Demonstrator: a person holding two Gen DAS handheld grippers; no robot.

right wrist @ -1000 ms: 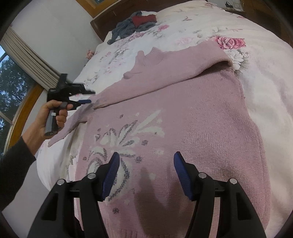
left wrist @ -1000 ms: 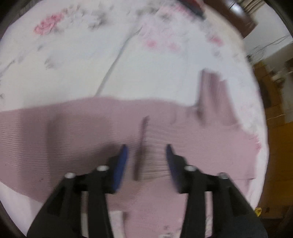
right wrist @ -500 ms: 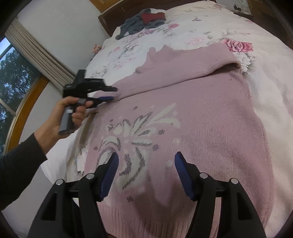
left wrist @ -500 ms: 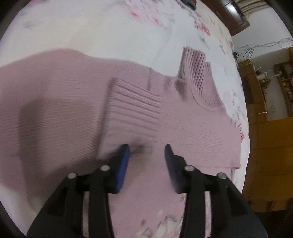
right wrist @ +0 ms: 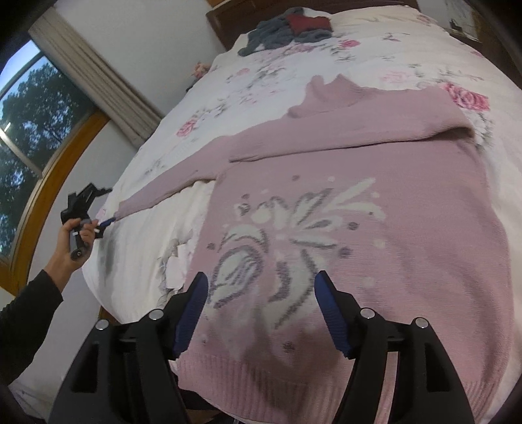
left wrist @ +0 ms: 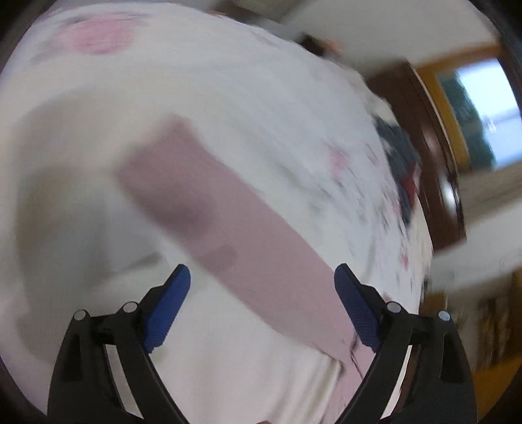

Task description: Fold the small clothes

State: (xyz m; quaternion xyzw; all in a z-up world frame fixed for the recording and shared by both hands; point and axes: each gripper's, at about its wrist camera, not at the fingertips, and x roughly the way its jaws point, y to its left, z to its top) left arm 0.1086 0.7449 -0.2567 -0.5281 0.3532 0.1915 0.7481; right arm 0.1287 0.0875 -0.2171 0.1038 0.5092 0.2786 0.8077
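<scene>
A pink knit sweater (right wrist: 375, 212) with a white and grey flower pattern lies flat on the floral bedspread (right wrist: 261, 75). One sleeve (right wrist: 342, 137) is folded across its chest. The other sleeve (right wrist: 169, 186) stretches straight out to the left bed edge. There a hand (right wrist: 73, 241) holds my left gripper (right wrist: 104, 225) with its tips at the cuff. The left wrist view is blurred: my left gripper (left wrist: 262, 283) is open wide, and the sleeve (left wrist: 228, 221) lies on the bed and runs diagonally between the fingers. My right gripper (right wrist: 261, 293) is open above the sweater's hem, holding nothing.
A pile of grey and red clothes (right wrist: 287, 29) lies by the dark headboard (right wrist: 228, 19). A window with a wooden frame (right wrist: 29, 130) and curtain is on the left wall. The bed's left edge drops off beside the hand.
My left gripper moved from over the sweater out to the left bed edge, the sleeve now lies straight, and its jaws have spread wider. The right gripper stayed over the hem.
</scene>
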